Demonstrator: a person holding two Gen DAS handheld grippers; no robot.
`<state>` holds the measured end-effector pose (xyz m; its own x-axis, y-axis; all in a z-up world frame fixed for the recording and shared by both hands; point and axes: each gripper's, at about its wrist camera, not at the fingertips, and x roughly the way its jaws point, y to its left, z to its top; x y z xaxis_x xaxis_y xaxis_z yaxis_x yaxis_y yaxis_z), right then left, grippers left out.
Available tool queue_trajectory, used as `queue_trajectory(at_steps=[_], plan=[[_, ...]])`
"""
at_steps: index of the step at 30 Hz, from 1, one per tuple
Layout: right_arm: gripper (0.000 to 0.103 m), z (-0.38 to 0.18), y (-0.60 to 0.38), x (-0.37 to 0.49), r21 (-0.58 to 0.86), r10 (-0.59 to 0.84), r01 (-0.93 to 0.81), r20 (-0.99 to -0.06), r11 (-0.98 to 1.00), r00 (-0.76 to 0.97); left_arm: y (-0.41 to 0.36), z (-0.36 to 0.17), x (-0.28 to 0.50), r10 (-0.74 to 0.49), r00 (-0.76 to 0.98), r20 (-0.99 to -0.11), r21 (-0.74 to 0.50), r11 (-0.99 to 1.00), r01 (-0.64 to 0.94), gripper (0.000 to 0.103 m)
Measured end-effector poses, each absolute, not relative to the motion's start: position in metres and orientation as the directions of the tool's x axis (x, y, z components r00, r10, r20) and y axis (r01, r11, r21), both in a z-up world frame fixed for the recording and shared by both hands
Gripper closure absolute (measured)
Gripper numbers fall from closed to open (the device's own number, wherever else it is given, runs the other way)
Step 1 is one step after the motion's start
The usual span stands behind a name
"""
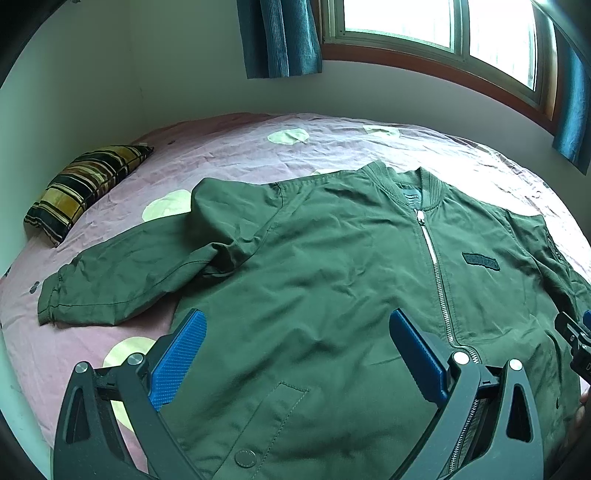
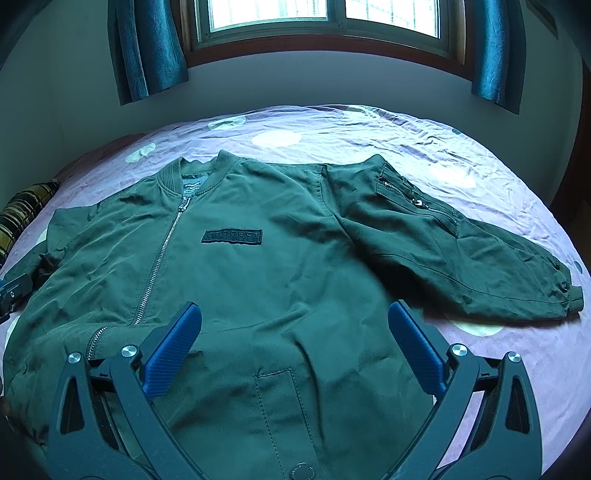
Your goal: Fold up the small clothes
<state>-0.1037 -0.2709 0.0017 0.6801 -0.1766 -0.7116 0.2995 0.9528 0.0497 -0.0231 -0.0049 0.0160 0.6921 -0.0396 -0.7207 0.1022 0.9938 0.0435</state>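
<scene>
A dark green bomber jacket (image 1: 325,258) (image 2: 258,266) lies front up and zipped on the bed, collar toward the window. Its silver zip (image 1: 437,273) runs down the middle. One sleeve (image 1: 122,277) spreads out to the left, the other sleeve (image 2: 461,251), with a zip pocket, to the right. My left gripper (image 1: 295,325) hovers open over the jacket's lower left front, nothing between its blue pads (image 1: 181,354). My right gripper (image 2: 293,317) hovers open over the lower right front, near a snap pocket flap (image 2: 277,376). Each gripper shows at the edge of the other's view.
The jacket rests on a wrinkled pink bed sheet (image 1: 229,151) with pale round spots. A striped dark and yellow pillow (image 1: 85,188) lies at the far left by the wall. A window (image 2: 321,14) with teal curtains (image 1: 280,37) is behind the bed.
</scene>
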Motion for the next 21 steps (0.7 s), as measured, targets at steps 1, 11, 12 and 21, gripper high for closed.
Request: queue_trajectory(at_steps=[1, 11, 12, 21], plan=[[0.002, 0.0017, -0.271, -0.1038, 0.051, -0.176, 0.299, -0.711, 0.953, 0.68, -0.0048, 0.0163, -0.0232, -0.039, 0.693, -0.72, 0.044, 0.994, 0.102, 0.004], [0.002, 0.0017, -0.2705, -0.104, 0.048, -0.178, 0.3, -0.712, 0.953, 0.679, -0.0051, 0.0158, -0.0231, -0.041, 0.692, -0.721, 0.043, 0.994, 0.103, 0.004], [0.002, 0.0017, -0.2708, -0.1042, 0.048, -0.178, 0.3, -0.712, 0.953, 0.679, -0.0053, 0.0159, -0.0232, -0.04, 0.692, -0.721, 0.043, 0.994, 0.103, 0.004], [0.002, 0.0018, -0.2709, -0.1049, 0.047, -0.178, 0.3, -0.712, 0.953, 0.679, -0.0044, 0.0169, -0.0248, -0.037, 0.692, -0.721, 0.046, 0.994, 0.101, 0.004]])
